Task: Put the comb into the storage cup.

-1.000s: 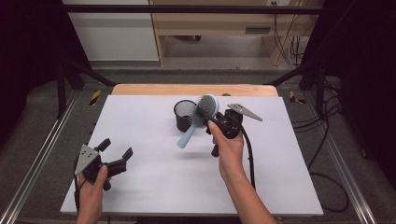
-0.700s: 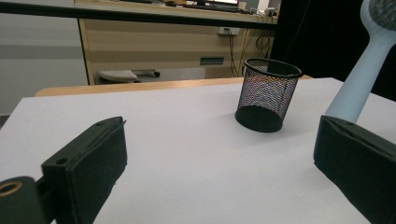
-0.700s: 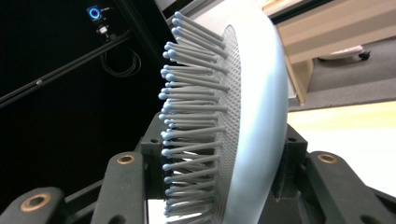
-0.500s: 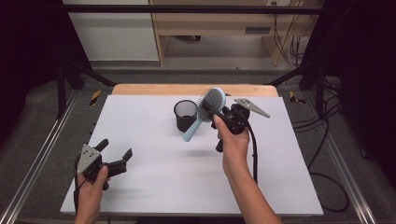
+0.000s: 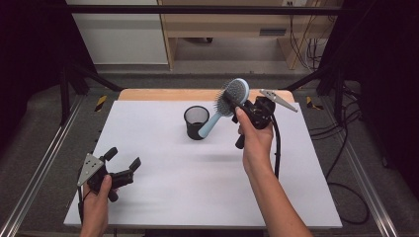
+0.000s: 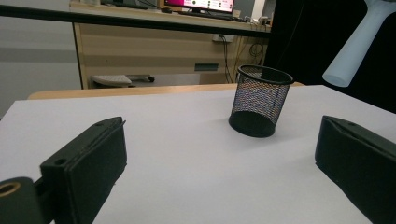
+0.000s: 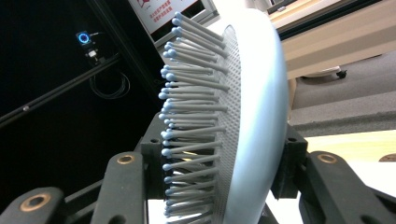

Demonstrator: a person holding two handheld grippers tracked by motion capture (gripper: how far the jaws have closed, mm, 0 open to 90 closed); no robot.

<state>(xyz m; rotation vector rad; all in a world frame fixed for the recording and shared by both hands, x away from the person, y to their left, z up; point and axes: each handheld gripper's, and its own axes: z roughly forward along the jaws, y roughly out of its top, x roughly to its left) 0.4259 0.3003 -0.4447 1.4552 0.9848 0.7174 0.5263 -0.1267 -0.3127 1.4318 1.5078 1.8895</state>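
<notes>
Two grippers work over the white table [image 5: 163,197]. The right gripper [image 5: 240,105] clamps a light blue hairbrush [image 5: 231,98] by its head (bristles against one jaw), lifted with the handle slanting down just above the black mesh cup [image 5: 196,122]. The left gripper [image 5: 122,163] rests low near the table's front-left corner, jaws spread wide, holding nothing.
</notes>
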